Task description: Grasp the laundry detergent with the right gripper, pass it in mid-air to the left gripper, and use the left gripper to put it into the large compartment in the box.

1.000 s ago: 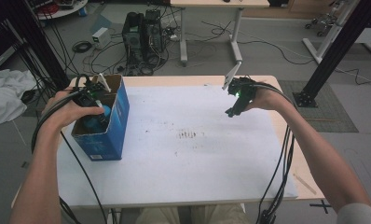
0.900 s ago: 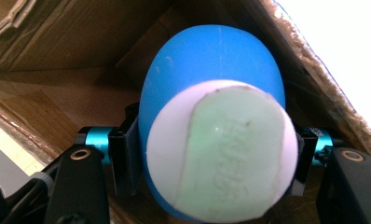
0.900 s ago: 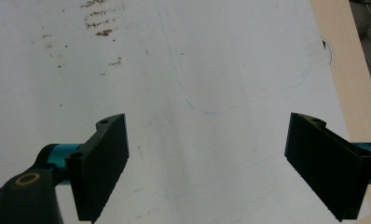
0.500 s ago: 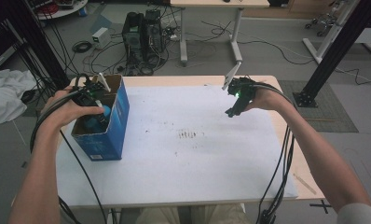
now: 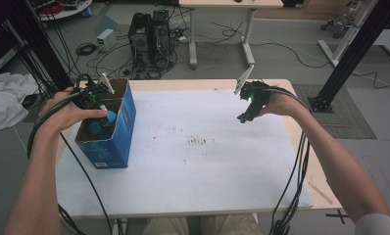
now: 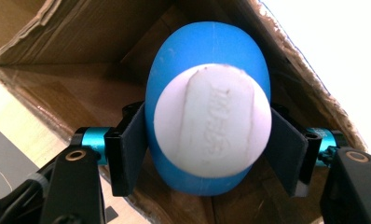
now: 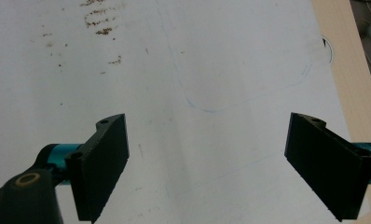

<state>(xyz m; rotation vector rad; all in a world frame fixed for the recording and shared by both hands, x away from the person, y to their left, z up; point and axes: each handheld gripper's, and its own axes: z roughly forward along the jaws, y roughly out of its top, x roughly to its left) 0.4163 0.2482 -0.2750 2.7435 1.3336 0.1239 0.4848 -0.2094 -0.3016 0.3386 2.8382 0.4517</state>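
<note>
Nothing much has shifted since the earlier frame: both hands sit where they were, and the one change is at the left gripper (image 5: 101,113), whose jaws have just been opening around the blue bottle (image 5: 108,117) that stands between them.

From the high view, the left hand (image 5: 68,113) reaches into the open top of the blue cardboard box (image 5: 115,139) at the left edge of the table (image 5: 193,166). The bottle is inside that box, near its right wall, with another blue thing just beside it lower in the box. Lowering the bottle in from above is probably why the wrist is bent over the rim. The right gripper (image 5: 245,113) hovers over the white sheet (image 5: 207,147) on the far right side, well apart from the box, seemingly parked out of the way.

In the left gripper view, the bottle (image 6: 207,116) is seen end-on, its white cap (image 6: 212,123) facing the camera, brown box walls (image 6: 67,74) behind it. The left pad lies against the bottle's side; the right pad stands close, and I cannot tell whether it presses. My reading is a grip being loosened so the bottle is left in the box.

In the right gripper view, the jaws stand wide with nothing between them, above the bare sheet (image 7: 211,56) with its brown specks (image 7: 97,21) and a faint blue pen line (image 7: 249,100).
</note>
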